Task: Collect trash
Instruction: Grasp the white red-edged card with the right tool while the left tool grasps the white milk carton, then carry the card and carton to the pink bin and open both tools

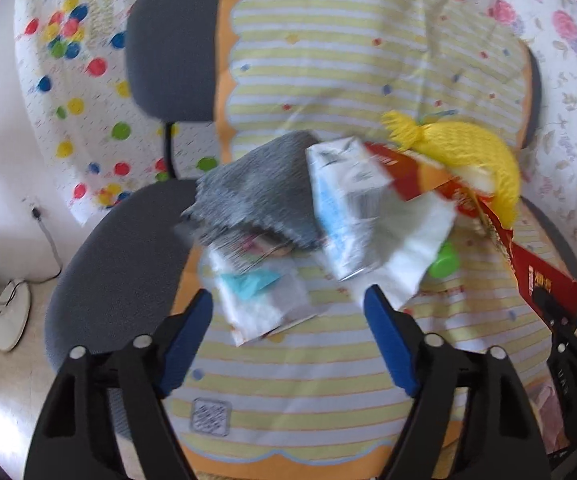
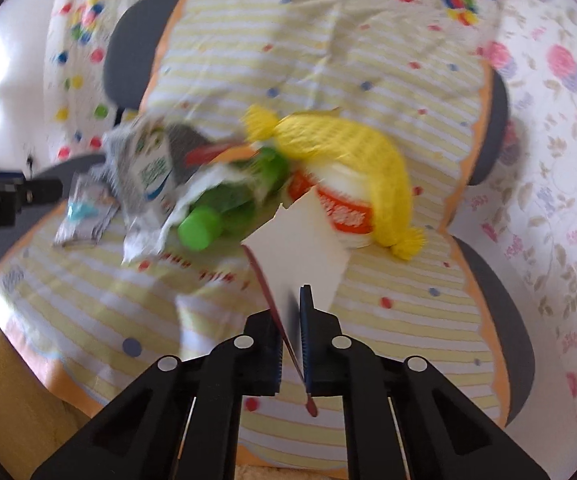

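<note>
A pile of trash lies on a striped yellow cloth (image 1: 320, 372) over a grey chair. In the left wrist view I see a grey rag (image 1: 252, 200), a white and blue milk carton (image 1: 344, 200), a small wrapper (image 1: 260, 304), a white tissue (image 1: 412, 240), yellow netting (image 1: 472, 148) and a green bottle cap (image 1: 444, 262). My left gripper (image 1: 288, 320) is open just in front of the wrapper. My right gripper (image 2: 290, 320) is shut on a flat red cardboard piece (image 2: 304, 248), white on its back, also seen in the left wrist view (image 1: 528, 264). A green bottle (image 2: 228, 208) and a paper cup (image 2: 344, 204) lie behind it.
The grey chair back (image 1: 168, 48) and seat (image 1: 120, 264) stand left of the pile. A dotted cloth (image 1: 68, 40) and a floral cloth (image 1: 568, 120) hang behind. A fan base (image 1: 8, 312) and cable sit on the floor at left.
</note>
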Tool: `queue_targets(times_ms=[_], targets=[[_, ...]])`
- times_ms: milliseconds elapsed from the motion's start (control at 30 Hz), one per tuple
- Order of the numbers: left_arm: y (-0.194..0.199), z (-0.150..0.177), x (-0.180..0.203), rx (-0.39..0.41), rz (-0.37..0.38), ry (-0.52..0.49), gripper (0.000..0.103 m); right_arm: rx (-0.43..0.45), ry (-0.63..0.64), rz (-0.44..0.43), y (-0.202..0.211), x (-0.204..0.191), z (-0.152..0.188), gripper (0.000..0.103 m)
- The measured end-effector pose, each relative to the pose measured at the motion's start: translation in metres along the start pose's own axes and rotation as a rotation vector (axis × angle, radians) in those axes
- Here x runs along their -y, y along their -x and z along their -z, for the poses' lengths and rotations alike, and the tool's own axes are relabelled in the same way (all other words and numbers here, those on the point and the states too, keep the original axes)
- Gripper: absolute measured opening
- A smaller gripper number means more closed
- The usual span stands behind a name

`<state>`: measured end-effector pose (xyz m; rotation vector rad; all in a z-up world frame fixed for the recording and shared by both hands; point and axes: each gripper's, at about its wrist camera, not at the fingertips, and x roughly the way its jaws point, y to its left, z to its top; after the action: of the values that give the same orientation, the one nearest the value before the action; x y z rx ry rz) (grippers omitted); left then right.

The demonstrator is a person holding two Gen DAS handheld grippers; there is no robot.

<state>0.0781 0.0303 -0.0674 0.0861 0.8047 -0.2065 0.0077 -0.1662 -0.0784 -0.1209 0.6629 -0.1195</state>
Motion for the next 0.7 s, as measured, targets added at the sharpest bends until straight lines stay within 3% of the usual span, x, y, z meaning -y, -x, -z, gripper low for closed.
queue_targets(times_ms=[67,133,267,367,400,433,567,700], targets=[[-0.005,-0.008,0.016,0.024,0.043,-0.037,0.064,0.03,-0.058,0.016,0.01,0.018,-0.004,0.003],[-0.014,-0.013,0.03,0.037,0.032,-0.072,0.06,0.053,-0.117,0.025,0.018,0.038,-0.007,0.003],[-0.038,-0.024,0.045,0.07,-0.066,-0.101,0.057,0.075,-0.178,0.013,0.026,0.062,-0.008,0.003],[-0.049,-0.03,0.043,0.083,-0.09,-0.088,0.045,0.081,-0.203,-0.035,0.028,0.072,-0.008,0.003],[-0.05,-0.03,0.04,0.08,-0.084,-0.081,0.028,0.079,-0.214,-0.055,0.03,0.073,-0.006,0.003],[-0.051,-0.032,0.038,0.078,-0.078,-0.077,0.028,0.078,-0.223,-0.07,0.03,0.074,-0.005,0.003],[-0.027,-0.03,0.023,0.135,-0.049,-0.046,0.027,0.1,-0.244,-0.105,0.038,0.076,-0.001,0.003],[0.025,-0.029,0.016,0.236,-0.007,-0.046,0.026,0.139,-0.26,-0.123,0.056,0.079,0.001,0.003]])
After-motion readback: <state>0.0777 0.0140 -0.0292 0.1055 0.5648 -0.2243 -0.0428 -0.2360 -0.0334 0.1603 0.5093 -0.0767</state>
